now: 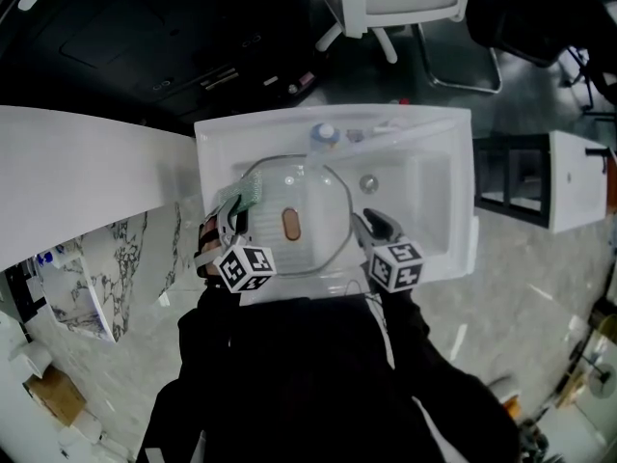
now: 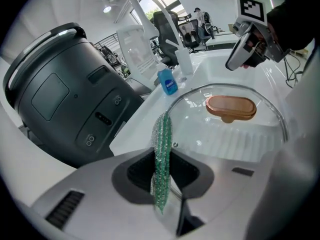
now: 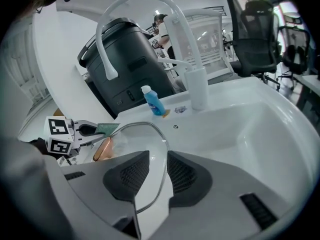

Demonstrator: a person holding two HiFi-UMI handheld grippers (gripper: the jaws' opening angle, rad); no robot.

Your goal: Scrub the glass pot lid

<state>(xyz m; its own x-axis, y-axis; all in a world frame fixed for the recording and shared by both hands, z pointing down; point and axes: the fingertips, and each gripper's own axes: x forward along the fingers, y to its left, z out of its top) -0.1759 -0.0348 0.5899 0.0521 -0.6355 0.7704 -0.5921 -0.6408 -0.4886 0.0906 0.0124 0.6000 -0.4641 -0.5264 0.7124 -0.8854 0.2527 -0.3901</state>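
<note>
A round glass pot lid with a brown wooden knob is held over the white sink. My right gripper is shut on the lid's metal rim at its right edge; the rim runs between the jaws in the right gripper view. My left gripper is shut on a green scrub cloth at the lid's left edge. In the left gripper view the cloth hangs between the jaws, with the lid and its knob just beyond.
A curved white faucet and a small blue bottle stand on the sink's back ledge. A large dark bin sits behind the sink's left side. An office chair stands beyond. The drain is in the basin.
</note>
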